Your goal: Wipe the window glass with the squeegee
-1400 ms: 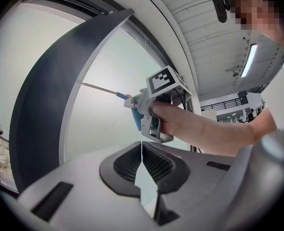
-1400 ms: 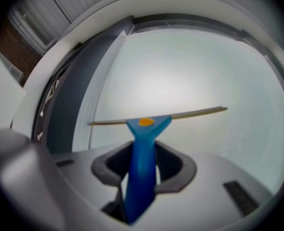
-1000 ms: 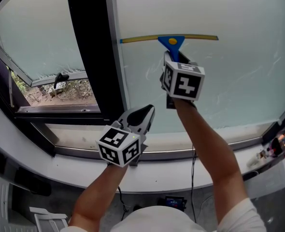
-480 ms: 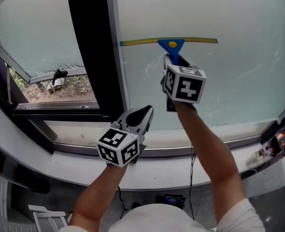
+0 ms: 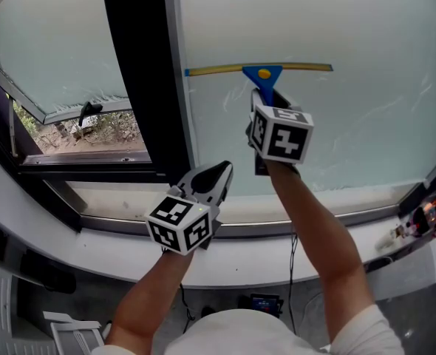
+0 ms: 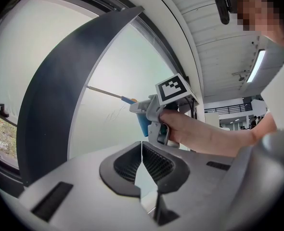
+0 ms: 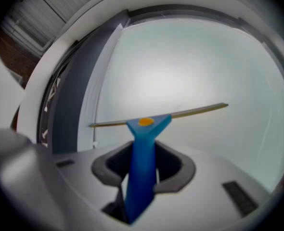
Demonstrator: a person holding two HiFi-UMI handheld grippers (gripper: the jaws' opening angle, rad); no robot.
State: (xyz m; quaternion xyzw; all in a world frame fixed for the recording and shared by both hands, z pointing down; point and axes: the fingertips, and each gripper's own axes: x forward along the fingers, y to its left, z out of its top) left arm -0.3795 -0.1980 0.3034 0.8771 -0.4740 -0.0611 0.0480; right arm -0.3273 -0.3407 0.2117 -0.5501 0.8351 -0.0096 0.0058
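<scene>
Squeegee (image 5: 261, 70) on window glass (image 5: 366, 124)
I'm clamping its handle in the right gripper (image 7: 142, 170); left gripper (image 6: 142, 160) is hanging shut, empty.

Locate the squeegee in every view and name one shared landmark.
Head view: squeegee upper centre, on the glass.
Left gripper view: squeegee mid-frame, above the jaws.
Right gripper view: squeegee centre, handle between the jaws.
Shared landmark: dark post to its left.

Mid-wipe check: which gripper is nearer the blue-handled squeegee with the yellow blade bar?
Right. The right gripper grips the blue-handled squeegee; the left gripper, shut and empty, sits below it near the white sill.
</scene>
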